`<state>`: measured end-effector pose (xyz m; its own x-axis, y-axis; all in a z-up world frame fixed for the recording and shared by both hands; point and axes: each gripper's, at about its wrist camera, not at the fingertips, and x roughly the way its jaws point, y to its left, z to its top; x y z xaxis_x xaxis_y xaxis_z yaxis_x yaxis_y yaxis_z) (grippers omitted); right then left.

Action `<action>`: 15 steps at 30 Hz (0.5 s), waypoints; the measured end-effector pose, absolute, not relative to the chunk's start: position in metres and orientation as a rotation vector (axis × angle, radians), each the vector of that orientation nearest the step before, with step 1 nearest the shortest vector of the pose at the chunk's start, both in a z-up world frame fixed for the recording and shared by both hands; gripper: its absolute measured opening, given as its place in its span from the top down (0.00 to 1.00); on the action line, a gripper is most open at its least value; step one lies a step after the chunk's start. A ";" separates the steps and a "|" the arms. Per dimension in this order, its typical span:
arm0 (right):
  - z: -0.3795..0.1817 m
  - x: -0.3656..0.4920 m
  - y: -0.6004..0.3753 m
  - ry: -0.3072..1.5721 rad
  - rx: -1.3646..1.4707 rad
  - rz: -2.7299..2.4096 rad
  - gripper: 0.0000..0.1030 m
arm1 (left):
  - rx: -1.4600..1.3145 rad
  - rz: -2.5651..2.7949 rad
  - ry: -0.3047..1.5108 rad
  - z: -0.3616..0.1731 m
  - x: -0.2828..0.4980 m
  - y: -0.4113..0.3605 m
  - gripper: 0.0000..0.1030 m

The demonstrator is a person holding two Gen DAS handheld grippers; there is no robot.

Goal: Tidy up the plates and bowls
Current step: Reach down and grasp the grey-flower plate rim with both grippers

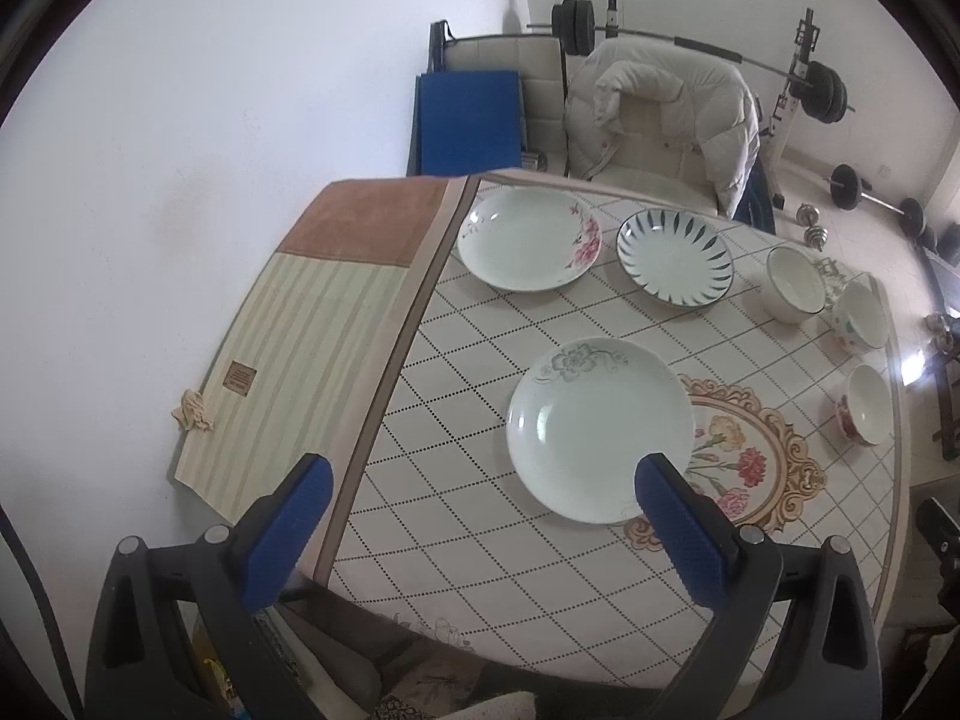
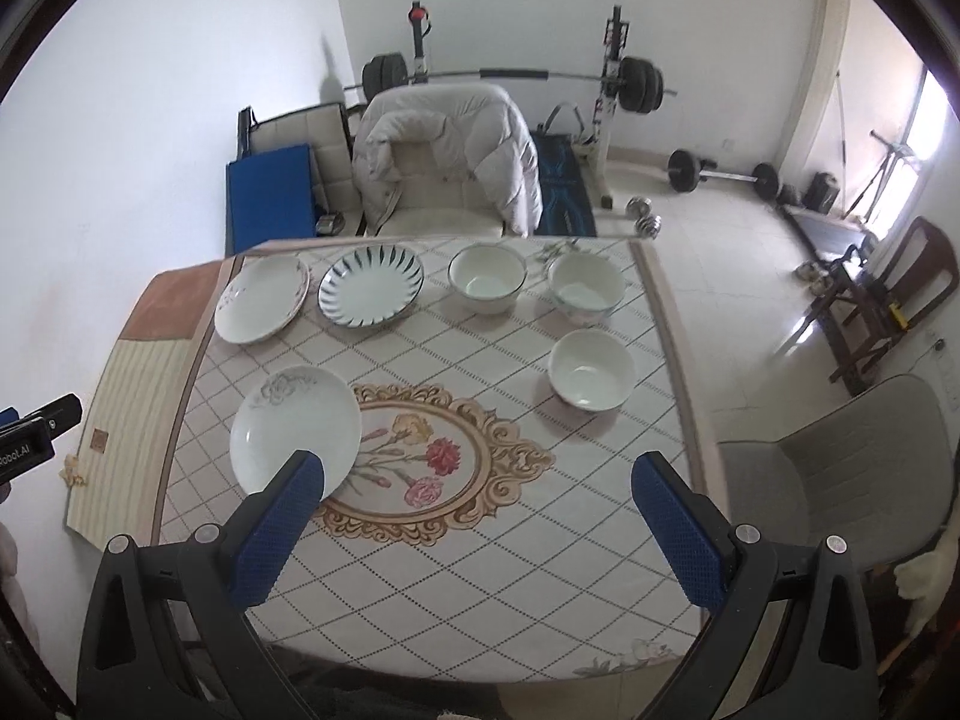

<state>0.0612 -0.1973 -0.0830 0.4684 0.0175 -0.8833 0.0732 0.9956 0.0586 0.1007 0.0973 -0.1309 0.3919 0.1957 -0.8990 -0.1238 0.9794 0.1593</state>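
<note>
While wide-jawed, both grippers [image 1: 483,468] [image 2: 480,465] above table [image 2: 540,540]

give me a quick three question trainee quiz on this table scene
1. How many round white ceramic plates and white ceramic bowls are on the table?
2. True or false: the left gripper holds a plate.
3. Which plate is nearest the grippers: A the blue-striped plate, B the pink-flowered plate, C the grey-flowered plate?

Key: 1. three plates, three bowls; 2. false, both the left and the right gripper are open and empty; 3. C
</note>
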 end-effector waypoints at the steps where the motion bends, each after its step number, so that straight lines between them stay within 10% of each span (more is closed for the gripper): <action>1: -0.101 0.074 -0.195 1.116 0.103 -0.010 0.00 | 0.070 0.199 1.174 -0.143 0.108 0.100 0.00; 15: -0.312 0.223 -0.117 1.490 0.198 0.095 0.00 | 0.013 -0.021 1.560 -0.323 0.245 0.137 0.16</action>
